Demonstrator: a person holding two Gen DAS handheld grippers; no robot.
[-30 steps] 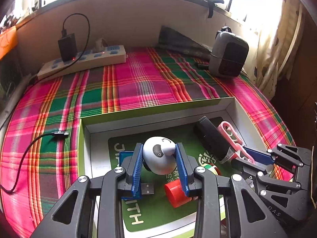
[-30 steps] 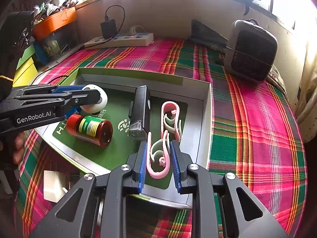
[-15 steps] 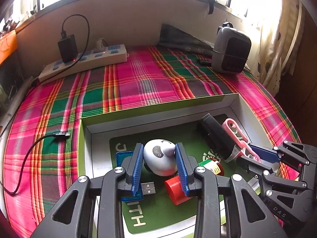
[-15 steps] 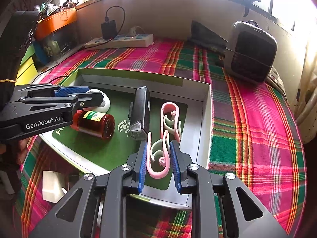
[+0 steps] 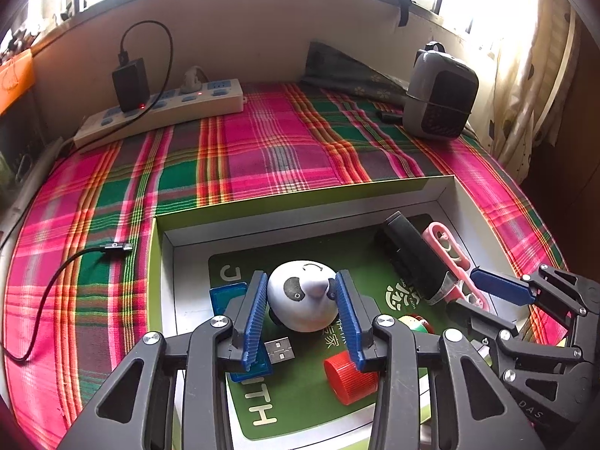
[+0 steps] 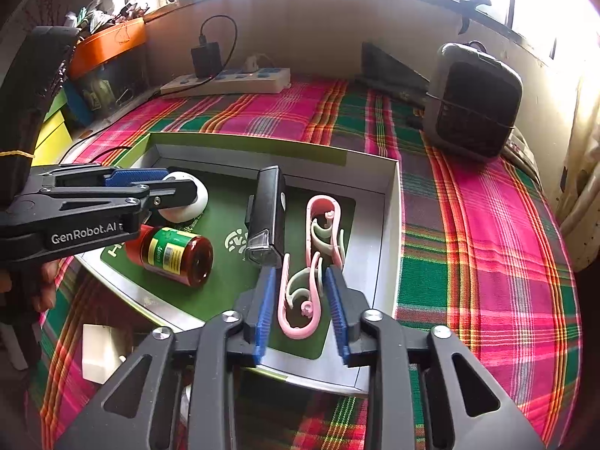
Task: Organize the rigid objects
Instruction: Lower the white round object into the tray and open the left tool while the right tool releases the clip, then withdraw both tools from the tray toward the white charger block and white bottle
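Note:
My left gripper (image 5: 303,313) is shut on a white panda-faced toy (image 5: 302,300) and holds it over the green-lined box (image 5: 300,202). In the right wrist view the same toy (image 6: 183,197) shows between the left gripper's fingers (image 6: 135,178). My right gripper (image 6: 300,307) is open around a pink clip (image 6: 300,300) that lies in the box (image 6: 390,225); its pads stand a little apart from the clip. A second pink clip (image 6: 324,221), a black bike light (image 6: 268,213) and a red-capped jar (image 6: 174,253) lie in the box.
A blue USB stick (image 5: 240,322) lies in the box under the left gripper. A power strip (image 5: 161,110) and a grey heater (image 5: 438,97) stand at the back of the plaid cloth. A loose cable (image 5: 56,281) lies left of the box. A white block (image 6: 99,352) lies before the box.
My left gripper has risen with the panda toy, tilting its face upward. My right gripper's jaws have opened wider around the pink clip. The jar has rolled slightly.

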